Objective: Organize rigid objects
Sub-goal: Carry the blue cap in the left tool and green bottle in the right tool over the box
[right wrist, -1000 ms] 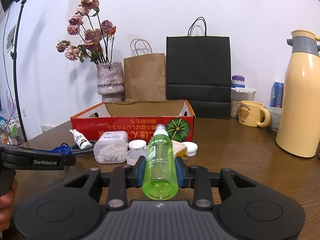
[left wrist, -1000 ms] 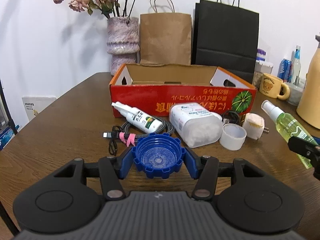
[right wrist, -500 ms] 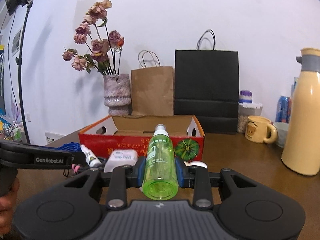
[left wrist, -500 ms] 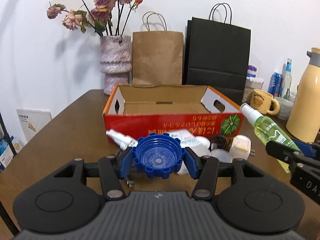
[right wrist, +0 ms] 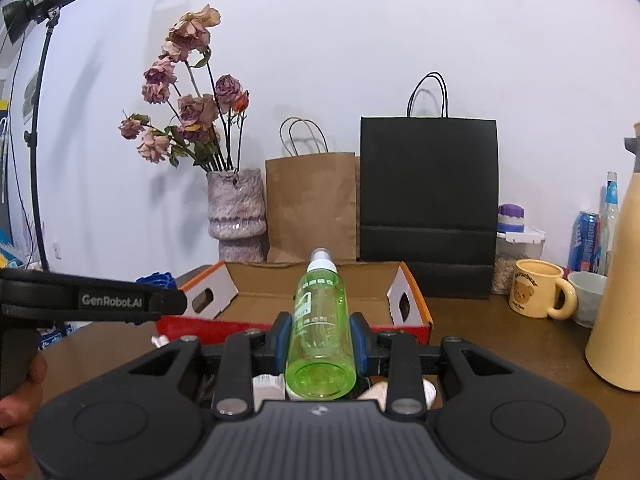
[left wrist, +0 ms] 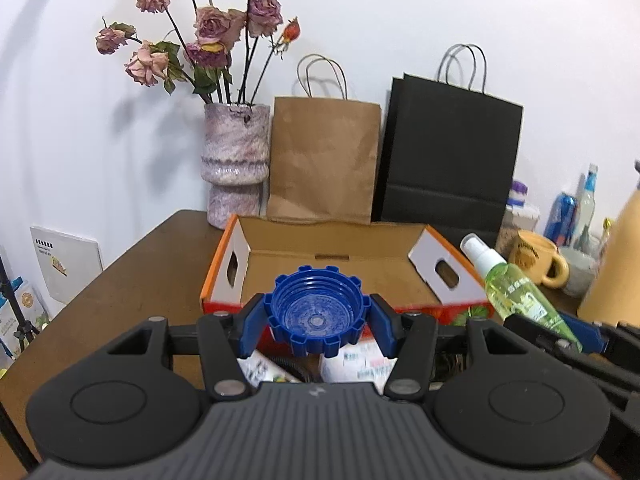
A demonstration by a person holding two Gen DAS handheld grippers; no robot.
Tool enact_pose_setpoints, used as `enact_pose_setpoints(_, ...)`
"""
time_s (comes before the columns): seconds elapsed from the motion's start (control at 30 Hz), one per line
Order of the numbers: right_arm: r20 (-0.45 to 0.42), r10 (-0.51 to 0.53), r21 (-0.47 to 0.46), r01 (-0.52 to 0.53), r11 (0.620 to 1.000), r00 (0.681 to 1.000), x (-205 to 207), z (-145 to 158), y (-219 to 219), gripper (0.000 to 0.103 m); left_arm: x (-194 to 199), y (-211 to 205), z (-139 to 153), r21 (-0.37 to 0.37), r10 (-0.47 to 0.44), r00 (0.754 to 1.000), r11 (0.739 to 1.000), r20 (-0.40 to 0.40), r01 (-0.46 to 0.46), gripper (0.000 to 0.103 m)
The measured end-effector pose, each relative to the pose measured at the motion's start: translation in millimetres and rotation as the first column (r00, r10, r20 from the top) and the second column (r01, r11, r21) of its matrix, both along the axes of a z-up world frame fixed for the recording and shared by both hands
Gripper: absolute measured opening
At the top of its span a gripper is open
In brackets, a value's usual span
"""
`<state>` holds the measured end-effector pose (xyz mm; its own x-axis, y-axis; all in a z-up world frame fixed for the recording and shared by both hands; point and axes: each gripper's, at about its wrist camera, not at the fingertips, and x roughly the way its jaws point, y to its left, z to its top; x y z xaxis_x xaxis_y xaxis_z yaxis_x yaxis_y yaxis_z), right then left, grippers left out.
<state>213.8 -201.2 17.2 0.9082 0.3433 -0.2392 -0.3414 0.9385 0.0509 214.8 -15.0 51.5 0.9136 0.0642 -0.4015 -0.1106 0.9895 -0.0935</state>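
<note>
Blue cap [left wrist: 317, 316], open side facing cam, is pinched in the left gripper [left wrist: 318, 322], jaws partway open w/ pads tight on its ribbed rim, held above the near edge of the cardboard box [left wrist: 340, 252]. Right gripper [right wrist: 320, 340] is clamped on a green spray bottle [right wrist: 320, 320], nozzle pointing at the box. Both are up off the table [left wrist: 132, 280].

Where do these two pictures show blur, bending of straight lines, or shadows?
Left wrist view: the yellow jug at the right edge is blurred; flowers cast soft shadows on the wall. Right wrist view: the light stand bows with fisheye distortion; the green spray bottle is sharp.
</note>
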Motion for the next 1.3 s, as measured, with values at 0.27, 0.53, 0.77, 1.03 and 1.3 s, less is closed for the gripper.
enact_pose_setpoints(0.27, 0.012, -0.011, 0.008, 0.011, 1.0, 1.0, 34, 6, 17, 0.03, 29, 9, 8, -0.038, 0.033, 0.999, 0.999, 0.033, -0.032, 0.056)
enact_pose_setpoints(0.53, -0.022, -0.023, 0.032, 0.024, 0.999, 0.999, 77, 4, 26, 0.03, 66, 17, 13, -0.058, 0.069, 0.997, 0.996, 0.044, -0.067, 0.056)
enact_pose_setpoints(0.77, -0.036, -0.05, 0.039, 0.051, 0.998, 0.998, 114, 3, 31, 0.03, 96, 19, 12, -0.066, 0.079, 0.996, 0.995, 0.036, -0.076, 0.056)
enact_pose_setpoints(1.03, -0.062, -0.053, 0.051, 0.056, 0.997, 0.997, 153, 2, 36, 0.03, 129, 25, 3, -0.057, 0.106, 0.994, 0.993, -0.001, -0.106, 0.056)
enact_pose_setpoints(1.3, -0.101, -0.035, 0.015, 0.036, 0.999, 0.994, 187, -4, 49, 0.03, 161, 35, -12, -0.032, 0.131, 0.99, 0.991, -0.056, -0.133, 0.056)
